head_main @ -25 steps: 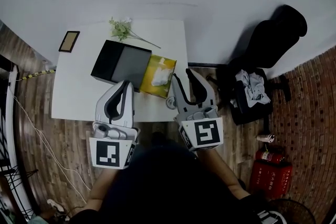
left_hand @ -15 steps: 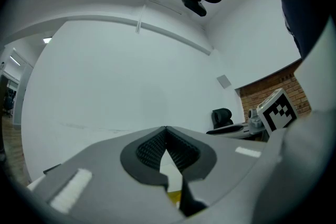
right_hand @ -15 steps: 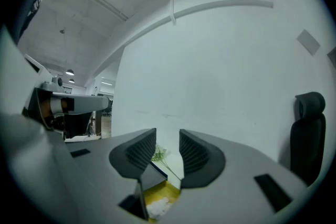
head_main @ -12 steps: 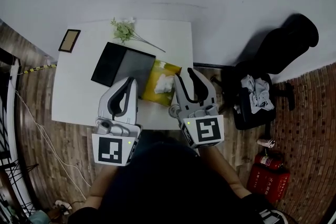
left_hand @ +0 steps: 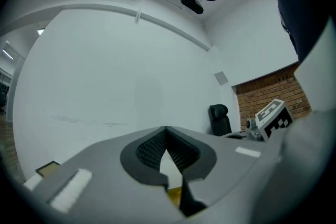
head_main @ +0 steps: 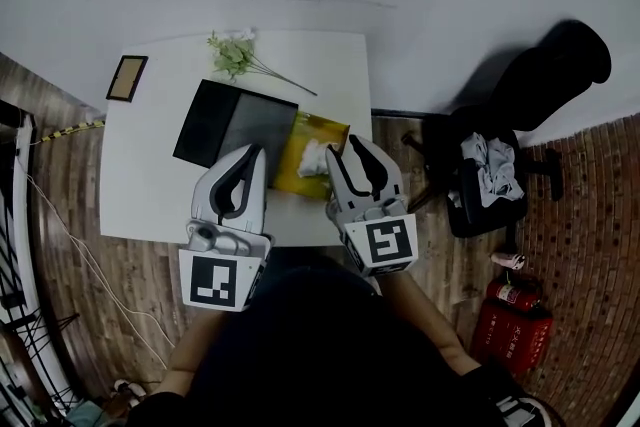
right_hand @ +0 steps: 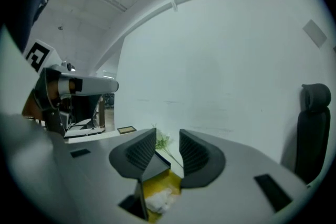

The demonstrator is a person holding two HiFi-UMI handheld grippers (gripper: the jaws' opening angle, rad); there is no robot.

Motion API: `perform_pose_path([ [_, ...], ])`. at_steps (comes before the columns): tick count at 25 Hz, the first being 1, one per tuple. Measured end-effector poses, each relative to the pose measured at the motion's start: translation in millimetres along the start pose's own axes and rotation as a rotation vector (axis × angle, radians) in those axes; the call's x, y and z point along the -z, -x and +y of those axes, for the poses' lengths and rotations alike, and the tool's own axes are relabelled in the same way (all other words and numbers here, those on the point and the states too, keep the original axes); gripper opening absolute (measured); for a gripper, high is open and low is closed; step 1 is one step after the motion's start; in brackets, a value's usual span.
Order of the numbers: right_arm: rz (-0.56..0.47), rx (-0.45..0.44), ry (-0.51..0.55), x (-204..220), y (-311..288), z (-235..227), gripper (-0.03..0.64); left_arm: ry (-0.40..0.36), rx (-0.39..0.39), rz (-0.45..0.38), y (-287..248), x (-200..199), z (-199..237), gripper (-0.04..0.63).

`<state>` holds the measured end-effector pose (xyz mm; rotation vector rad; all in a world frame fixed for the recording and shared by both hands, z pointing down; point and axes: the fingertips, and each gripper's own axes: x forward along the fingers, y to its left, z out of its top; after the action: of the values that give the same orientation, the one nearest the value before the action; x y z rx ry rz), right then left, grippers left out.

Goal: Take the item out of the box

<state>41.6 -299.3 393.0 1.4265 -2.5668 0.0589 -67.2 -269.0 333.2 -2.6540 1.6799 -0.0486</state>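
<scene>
A black box (head_main: 235, 123) with a grey top face lies on the white table (head_main: 150, 185). Against its right side lies a yellow pack (head_main: 312, 153) with white tissue showing. My left gripper (head_main: 251, 155) is shut and empty, its tips over the box's near edge; in the left gripper view its pads (left_hand: 166, 131) meet. My right gripper (head_main: 357, 153) stands open and empty above the pack's near right corner. In the right gripper view the yellow pack (right_hand: 160, 192) and a corner of the black box (right_hand: 157, 164) show below the parted right gripper (right_hand: 168, 145).
A sprig of flowers (head_main: 238, 55) lies behind the box, and a small framed card (head_main: 127, 77) sits at the table's far left corner. A black office chair (head_main: 490, 165) with clothes stands to the right, a red fire extinguisher (head_main: 510, 330) on the floor.
Both grippers have moved forward and lower over the table's near edge. The left now reaches the box's near edge, the right the yellow pack. Jaw openings look unchanged.
</scene>
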Motion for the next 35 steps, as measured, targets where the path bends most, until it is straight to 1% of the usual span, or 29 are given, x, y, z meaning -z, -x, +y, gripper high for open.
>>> perform_pose_path([
  [4, 0.052, 0.007, -0.013, 19.9, -4.7, 2.3, 0.140, 0.005, 0.022, 0.025, -5.1, 12.1, 2.1, 0.009],
  [8, 0.083, -0.019, 0.045, 47.1, -10.6, 4.4, 0.140, 0.003, 0.036, 0.051, -12.1, 30.0, 3.2, 0.009],
  [13, 0.149, -0.019, 0.083, 79.6, -15.7, -0.4, 0.140, 0.005, 0.052, 0.099, -21.1, 57.1, 1.4, 0.009],
  [18, 0.194, -0.034, 0.064, 102.5, -20.8, -1.9, 0.140, 0.014, 0.068, 0.154, -25.4, 84.6, 2.1, 0.009],
  [20, 0.203, -0.045, 0.055, 111.2, -22.8, -1.9, 0.140, 0.001, 0.080, 0.164, -28.5, 93.8, 1.9, 0.009],
  [23, 0.232, -0.069, 0.051, 122.5, -25.8, -0.2, 0.140, -0.003, 0.097, 0.180, -32.6, 105.9, 0.8, 0.009],
  [26, 0.268, -0.093, 0.059, 133.2, -27.9, 2.3, 0.140, -0.044, 0.129, 0.177, -36.0, 114.6, -1.7, 0.009],
  [27, 0.279, -0.102, 0.066, 137.0, -29.2, 3.3, 0.140, -0.045, 0.133, 0.185, -37.1, 116.4, -2.1, 0.009],
  [31, 0.334, -0.153, 0.114, 153.3, -33.5, 9.2, 0.140, -0.001, 0.123, 0.223, -39.8, 121.5, -2.9, 0.009],
  [35, 0.395, -0.204, 0.191, 165.6, -38.1, 13.7, 0.140, -0.015, 0.137, 0.219, -42.9, 127.5, 0.5, 0.009],
])
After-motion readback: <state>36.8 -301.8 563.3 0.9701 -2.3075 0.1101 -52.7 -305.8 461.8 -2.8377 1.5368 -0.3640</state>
